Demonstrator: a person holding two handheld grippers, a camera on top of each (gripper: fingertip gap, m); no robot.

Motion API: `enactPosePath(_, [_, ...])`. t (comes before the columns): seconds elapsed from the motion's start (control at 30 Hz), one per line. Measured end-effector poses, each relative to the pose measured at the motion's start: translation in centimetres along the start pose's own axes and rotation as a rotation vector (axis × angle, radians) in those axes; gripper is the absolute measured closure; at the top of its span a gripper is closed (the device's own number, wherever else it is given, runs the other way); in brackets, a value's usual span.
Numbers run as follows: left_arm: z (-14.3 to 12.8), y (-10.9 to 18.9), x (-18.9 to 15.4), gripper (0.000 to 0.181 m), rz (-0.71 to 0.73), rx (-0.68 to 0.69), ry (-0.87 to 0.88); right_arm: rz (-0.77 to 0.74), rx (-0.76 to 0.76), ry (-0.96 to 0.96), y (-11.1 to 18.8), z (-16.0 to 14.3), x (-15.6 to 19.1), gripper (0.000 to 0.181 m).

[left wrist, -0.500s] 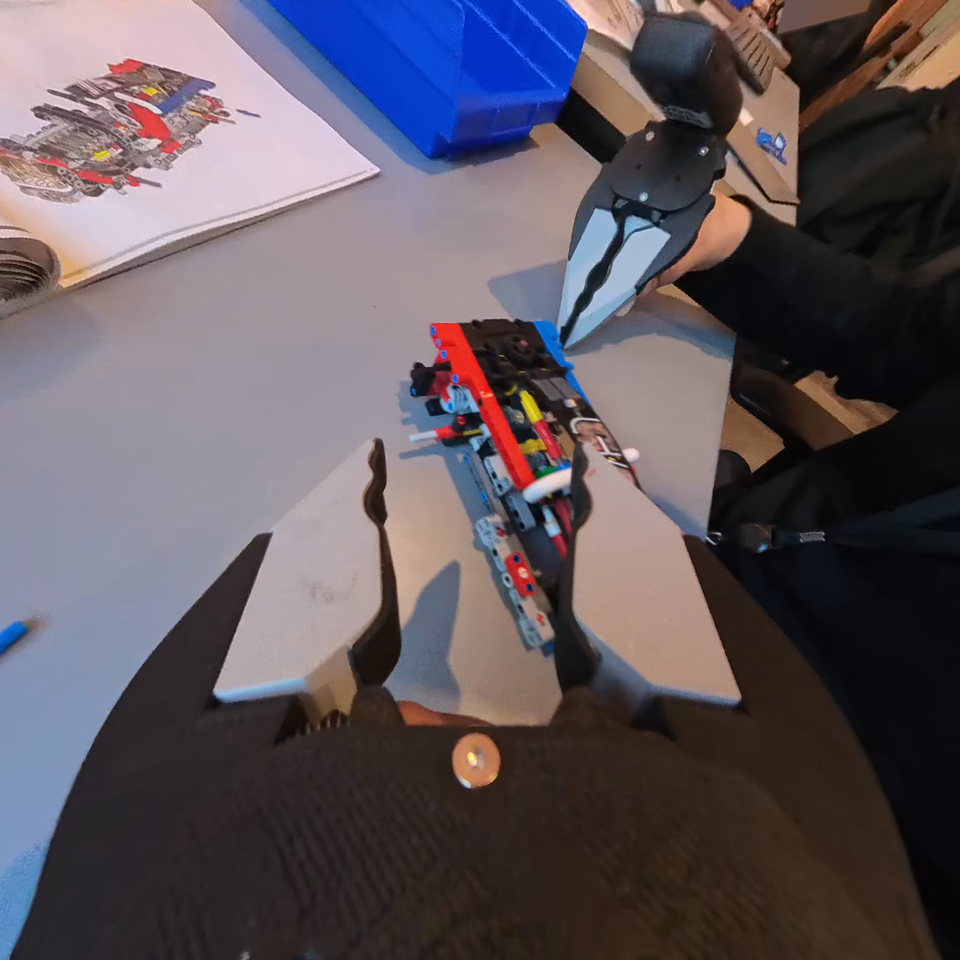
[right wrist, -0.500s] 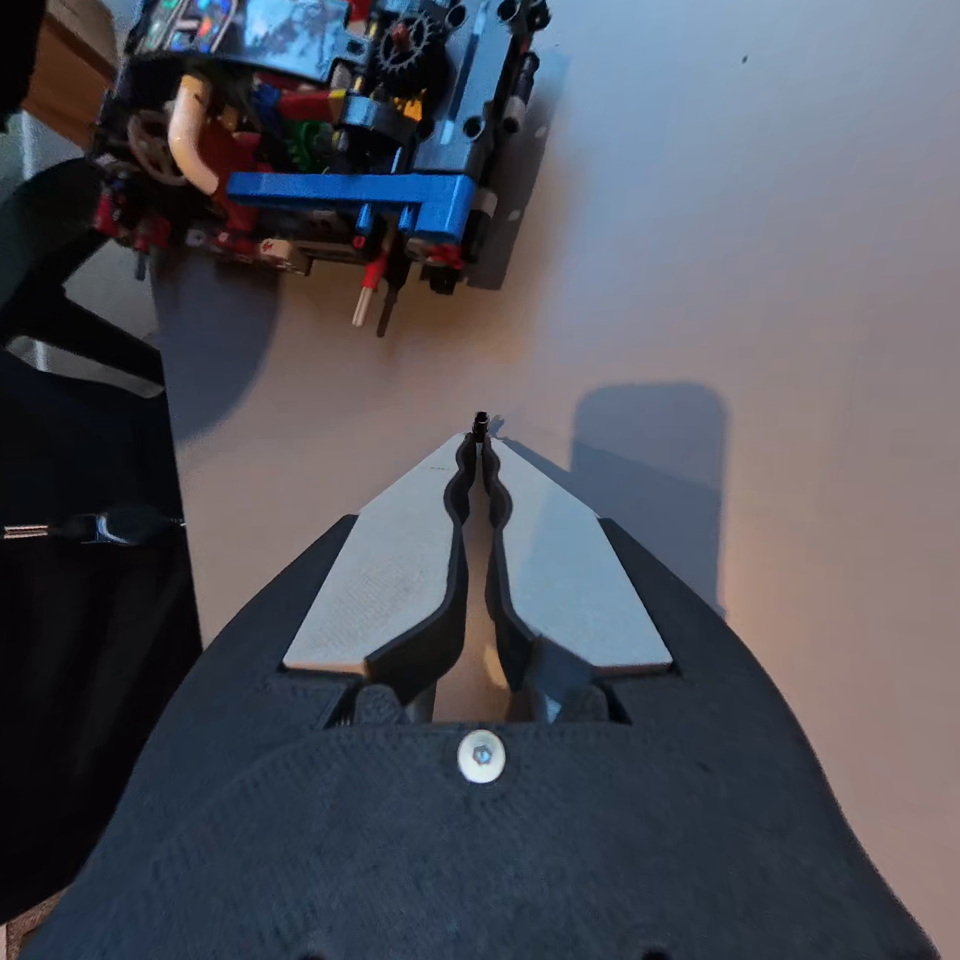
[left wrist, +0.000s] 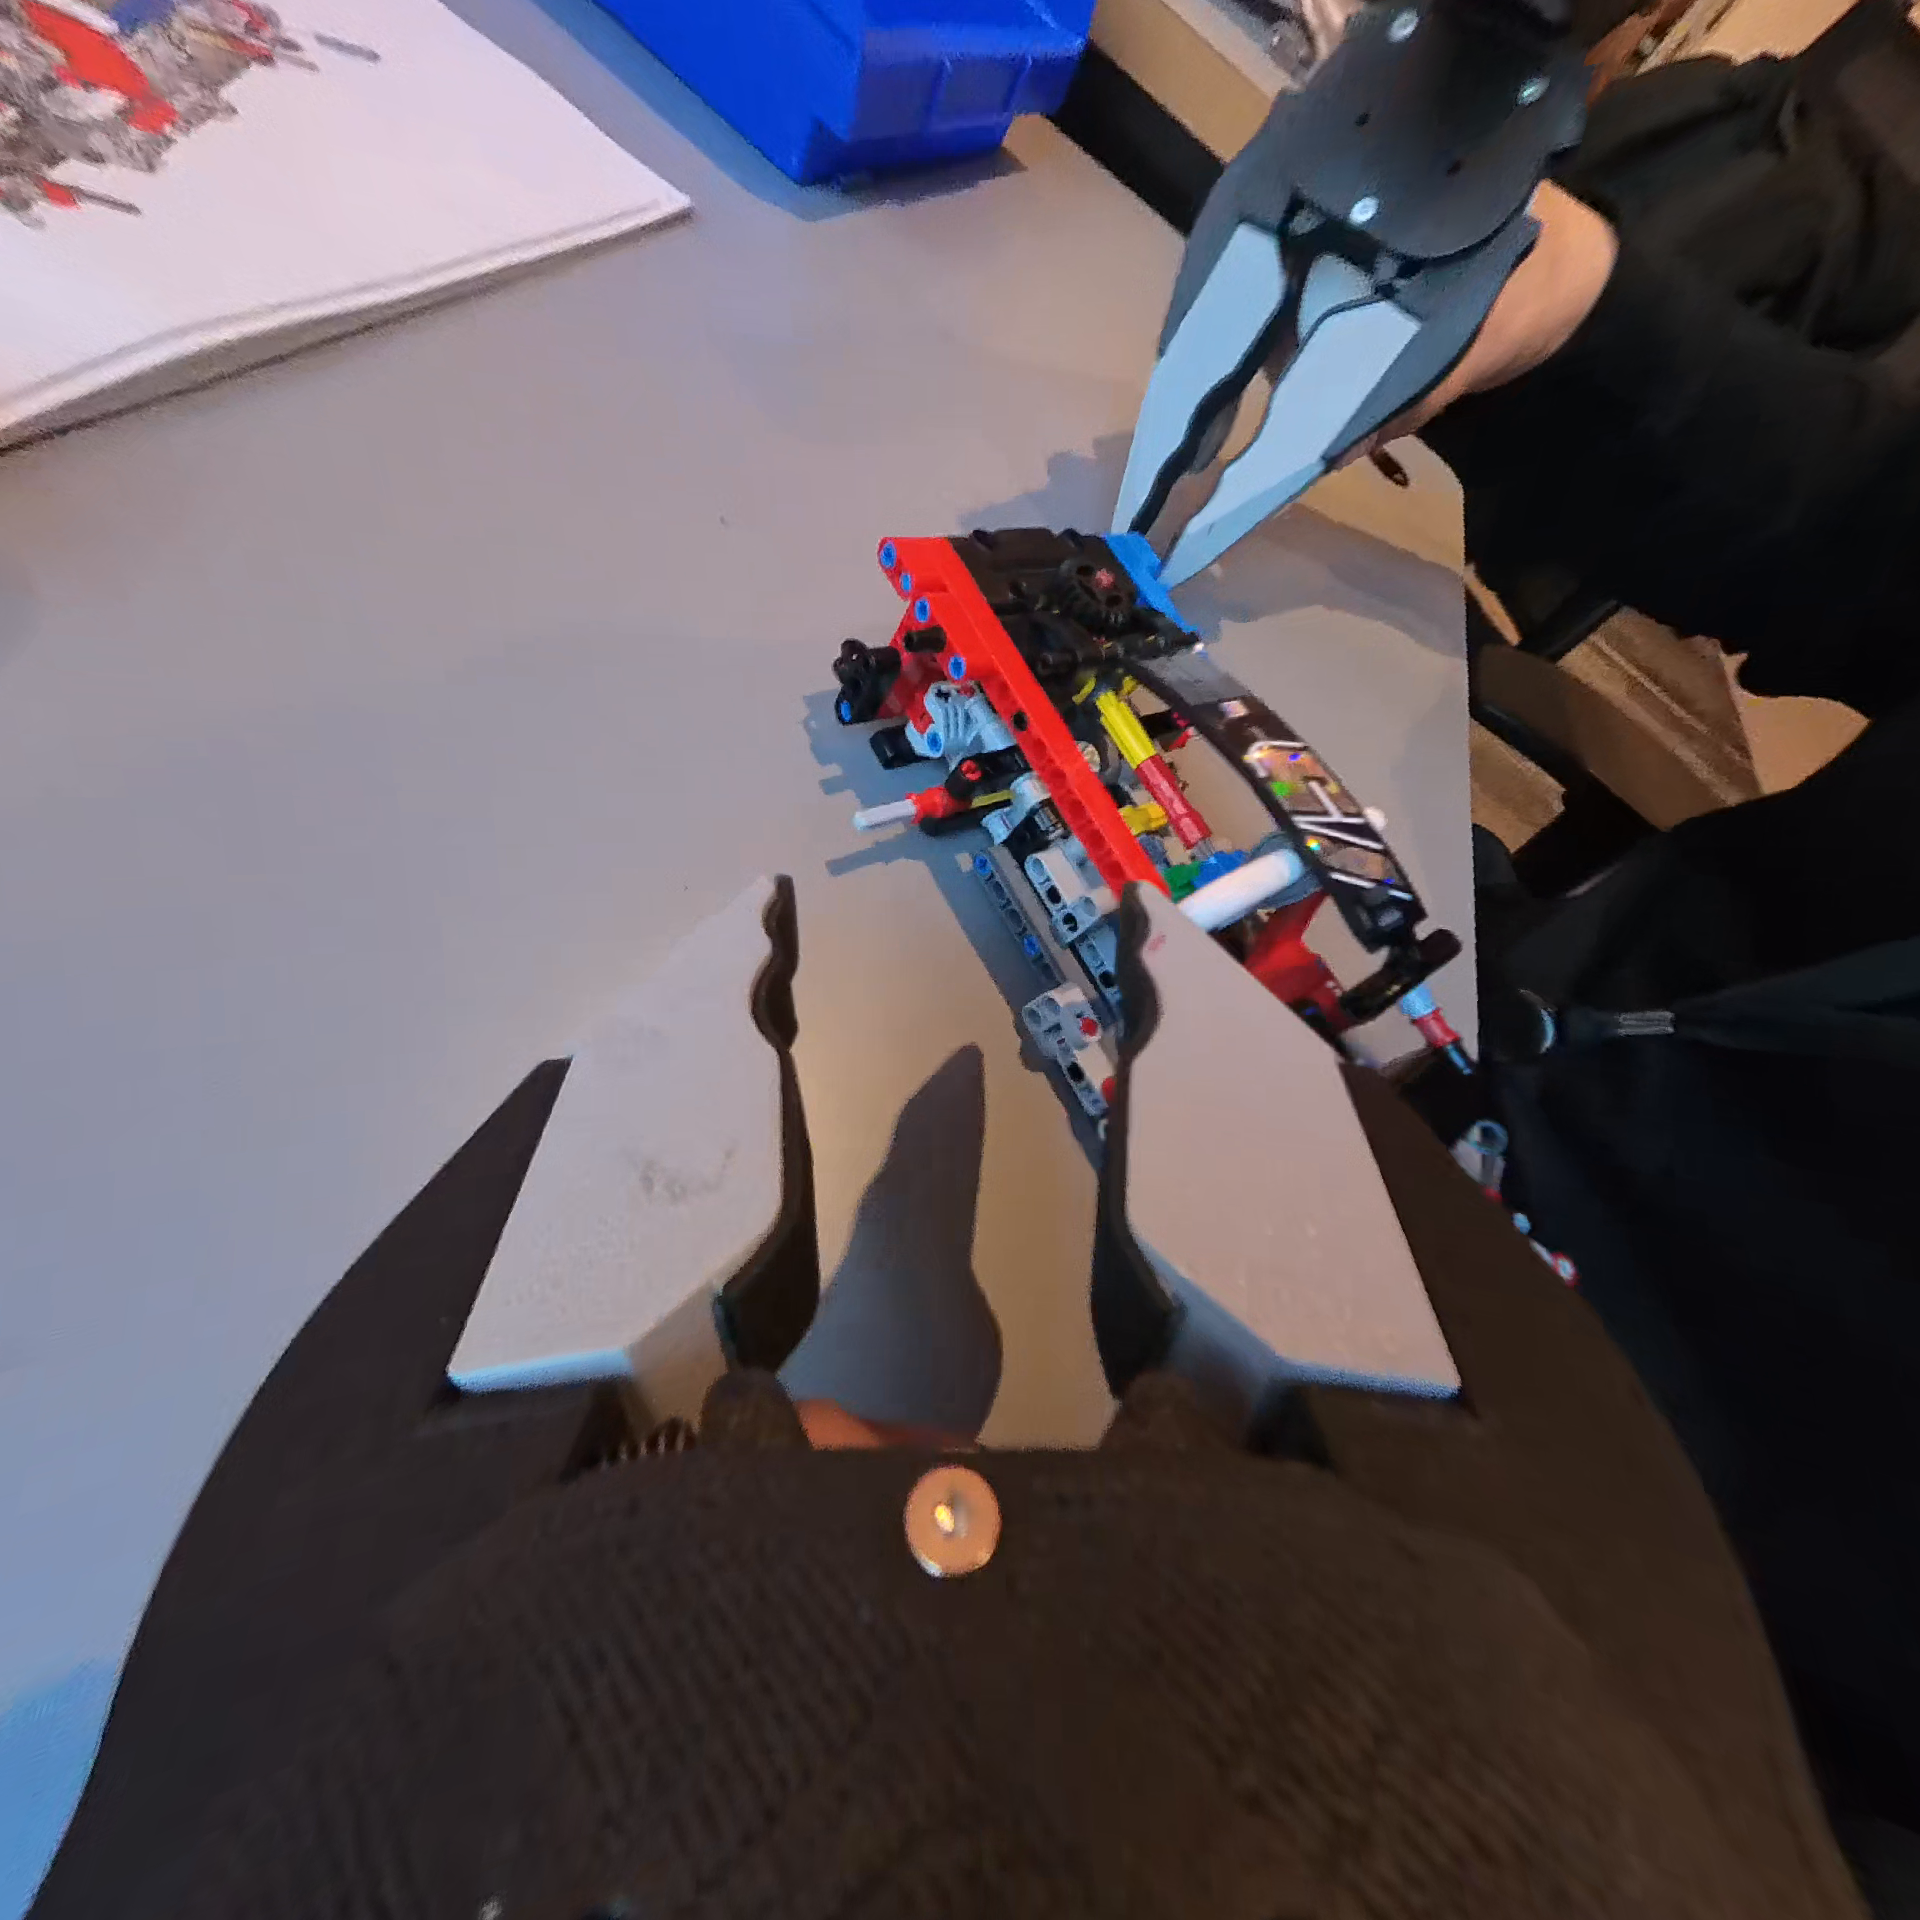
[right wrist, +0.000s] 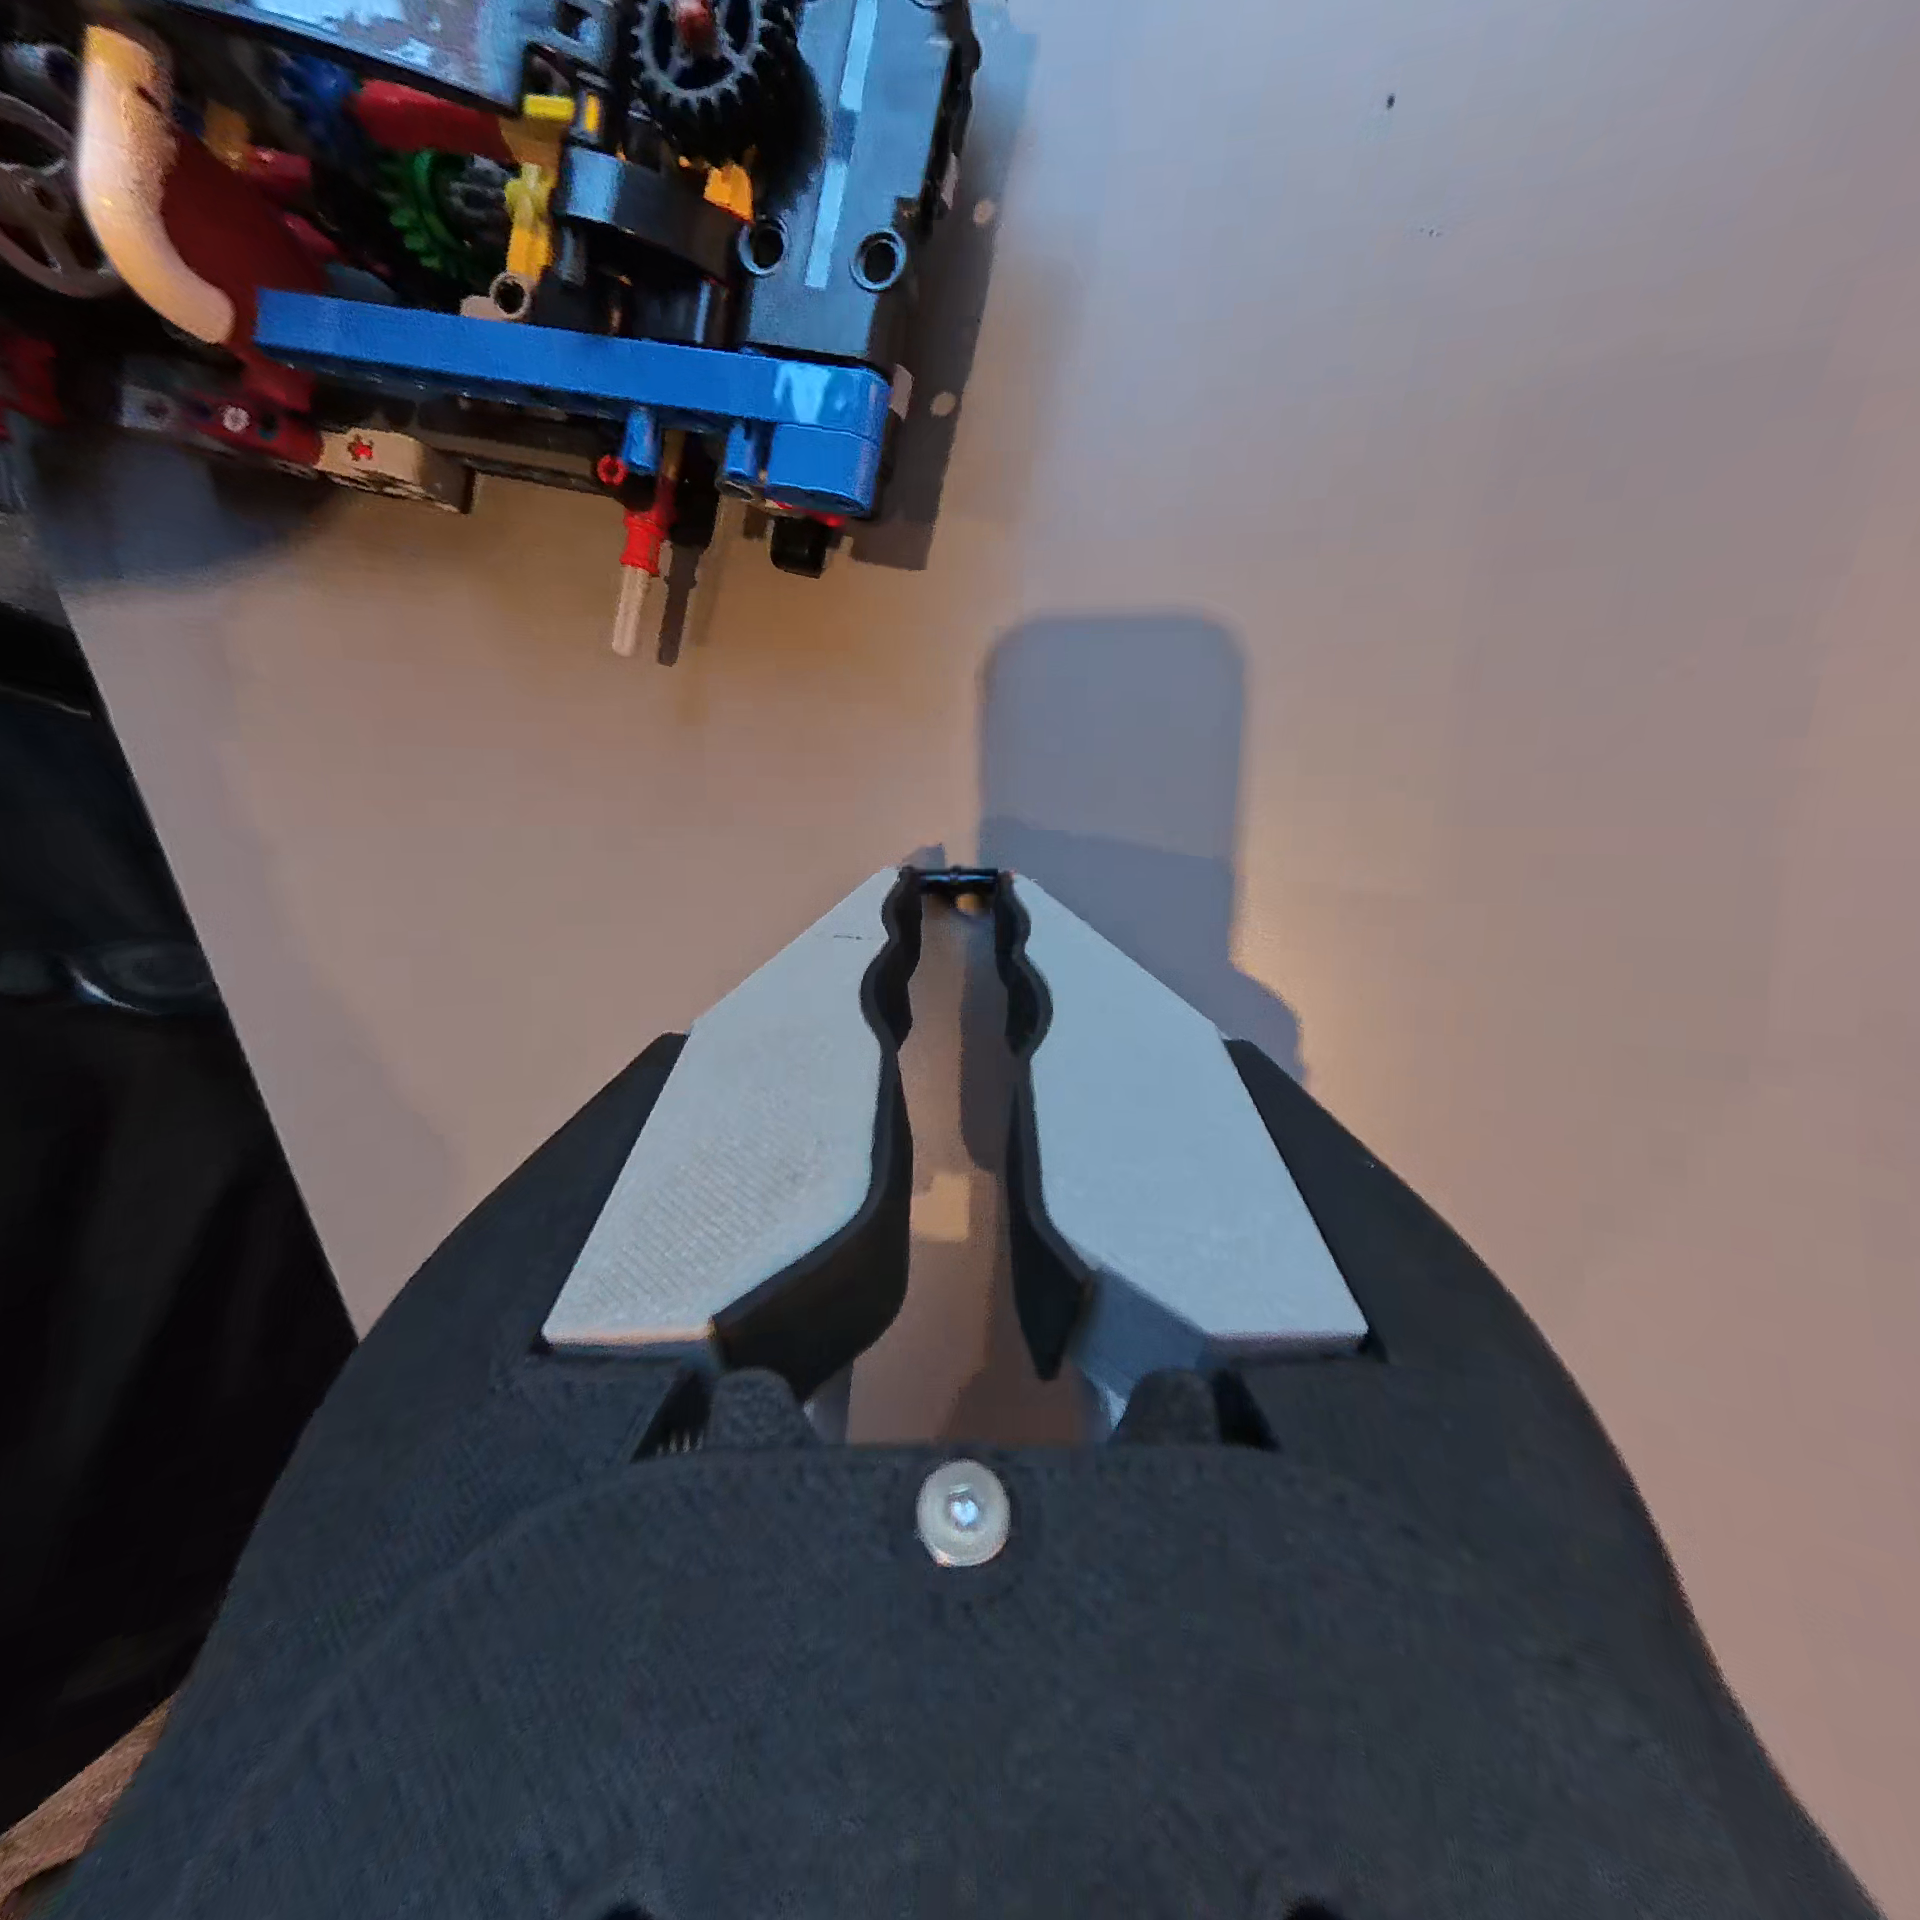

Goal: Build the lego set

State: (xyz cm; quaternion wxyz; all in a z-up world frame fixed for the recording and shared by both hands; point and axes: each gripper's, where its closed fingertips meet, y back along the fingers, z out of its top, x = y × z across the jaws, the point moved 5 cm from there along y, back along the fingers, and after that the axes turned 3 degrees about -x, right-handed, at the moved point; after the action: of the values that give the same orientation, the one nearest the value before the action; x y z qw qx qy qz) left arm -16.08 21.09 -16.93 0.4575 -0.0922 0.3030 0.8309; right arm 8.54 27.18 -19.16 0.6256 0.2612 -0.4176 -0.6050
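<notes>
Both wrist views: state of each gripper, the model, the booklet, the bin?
left gripper: open, empty, right finger over the model's near end.
right gripper: shut on small black piece, tips by the model's blue corner.
lego model: partly built, lying on the table.
instruction booklet: open, flat.
blue bin: contents cannot be seen.

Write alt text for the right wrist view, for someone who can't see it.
The right gripper pinches a tiny black Lego piece at its fingertips above a pale grey table. A partly built multicoloured Lego model with a blue beam lies on the table at upper left.
</notes>
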Motion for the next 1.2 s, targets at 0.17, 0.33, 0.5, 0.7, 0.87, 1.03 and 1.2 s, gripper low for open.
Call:
enactPosePath(0.17, [1.0,0.6,0.6,0.132,-0.004,-0.056,0.040,-0.060,-0.107,-0.007,0.9,0.2,0.0,0.170])
enactPosePath(0.33, [2.8,-0.3,1.2,0.140,-0.025,-0.048,0.069,-0.034,-0.329,-0.090,2.5,-0.3,0.0,0.170])
enactPosePath(0.5, [4.6,-2.3,1.9,0.138,-0.177,-0.007,0.188,0.200,-0.510,-0.242,2.4,0.4,1.6,0.168])
enactPosePath(0.7, [5.0,-5.0,2.2,0.137,-0.379,0.099,0.294,-0.010,-0.491,0.121,0.2,3.3,2.4,0.155])
enactPosePath(0.87, [4.0,-6.5,2.3,0.144,-0.445,0.200,0.293,-0.075,-0.439,0.638,0.8,5.4,1.6,0.138])
enactPosePath(1.03, [4.0,-7.6,2.0,0.153,-0.478,0.223,0.272,0.095,-0.276,0.777,-1.0,6.4,0.4,0.134])
enactPosePath(1.2, [4.0,-8.1,1.8,0.164,-0.454,0.225,0.261,0.223,-0.304,0.793,-1.4,6.6,0.4,0.143])
